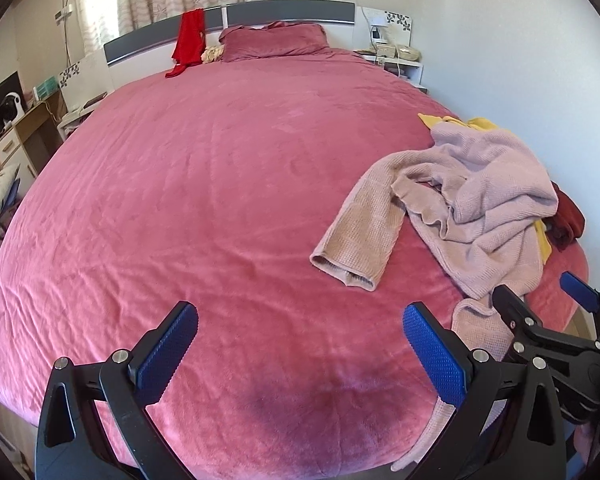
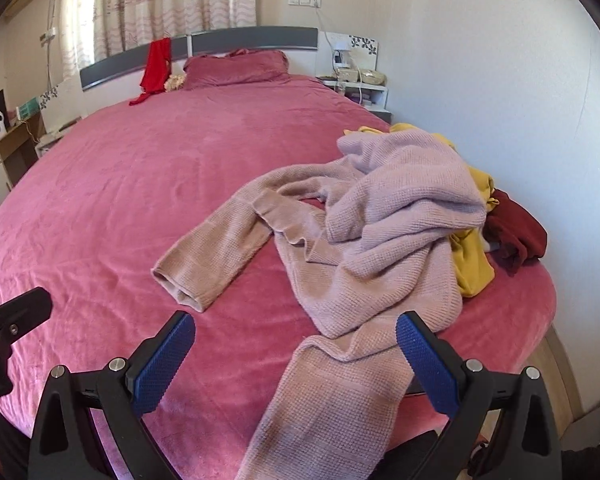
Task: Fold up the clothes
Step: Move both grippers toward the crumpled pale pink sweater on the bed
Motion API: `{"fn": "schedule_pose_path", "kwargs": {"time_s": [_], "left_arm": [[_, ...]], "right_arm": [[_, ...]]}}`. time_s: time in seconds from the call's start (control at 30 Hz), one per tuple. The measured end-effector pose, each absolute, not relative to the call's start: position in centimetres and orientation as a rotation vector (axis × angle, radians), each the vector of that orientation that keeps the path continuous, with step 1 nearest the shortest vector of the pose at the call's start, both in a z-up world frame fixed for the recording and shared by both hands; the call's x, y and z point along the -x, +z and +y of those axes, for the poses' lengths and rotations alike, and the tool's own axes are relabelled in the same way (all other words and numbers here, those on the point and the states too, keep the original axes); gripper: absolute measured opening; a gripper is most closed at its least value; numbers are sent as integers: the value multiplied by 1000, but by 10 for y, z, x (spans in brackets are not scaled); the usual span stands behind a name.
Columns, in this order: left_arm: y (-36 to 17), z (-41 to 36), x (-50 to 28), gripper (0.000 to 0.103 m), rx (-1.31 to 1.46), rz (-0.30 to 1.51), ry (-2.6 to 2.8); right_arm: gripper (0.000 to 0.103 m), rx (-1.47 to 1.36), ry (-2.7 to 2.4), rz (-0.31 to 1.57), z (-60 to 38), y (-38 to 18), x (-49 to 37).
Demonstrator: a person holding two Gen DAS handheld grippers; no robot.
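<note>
A crumpled pale pink knit sweater (image 2: pixel 396 216) lies on the right side of the pink bed (image 2: pixel 140 184), one sleeve stretched left, the other hanging over the near edge. It also shows in the left wrist view (image 1: pixel 480 200). A yellow garment (image 2: pixel 472 260) and a dark red garment (image 2: pixel 516 232) lie under and beside it. My right gripper (image 2: pixel 296 356) is open and empty, above the near sleeve. My left gripper (image 1: pixel 300 356) is open and empty over bare bedspread, left of the sweater. The right gripper (image 1: pixel 548 300) appears at the right of the left wrist view.
A pink pillow (image 1: pixel 274 40) and a red cloth (image 1: pixel 188 40) on the headboard are at the far end. A nightstand (image 2: pixel 356 84) stands by the right wall. A desk (image 1: pixel 20 132) stands left of the bed.
</note>
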State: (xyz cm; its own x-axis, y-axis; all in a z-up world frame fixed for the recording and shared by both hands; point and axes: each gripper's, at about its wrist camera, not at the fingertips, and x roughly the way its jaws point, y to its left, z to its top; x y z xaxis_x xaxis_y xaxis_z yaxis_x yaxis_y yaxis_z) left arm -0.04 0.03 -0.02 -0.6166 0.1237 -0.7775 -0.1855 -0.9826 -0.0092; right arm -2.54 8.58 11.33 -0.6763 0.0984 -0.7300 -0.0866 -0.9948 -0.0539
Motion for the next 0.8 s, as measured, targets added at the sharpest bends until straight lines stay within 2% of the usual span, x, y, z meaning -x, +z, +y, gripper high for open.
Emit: {"fn": "schedule_pose_path", "kwargs": {"time_s": [0.27,0.5,0.8], "left_arm": [[-6,8,11,103,1275,74,2651],[2,2,13,103,1229,-32,2681],[1,10,14,103,1228,-11,2685]], "right_arm": [[103,1190,2717,8,97,113,37],[103,1101,2730,2,97,129,41],[103,1072,2737,14,100,138,40]]}}
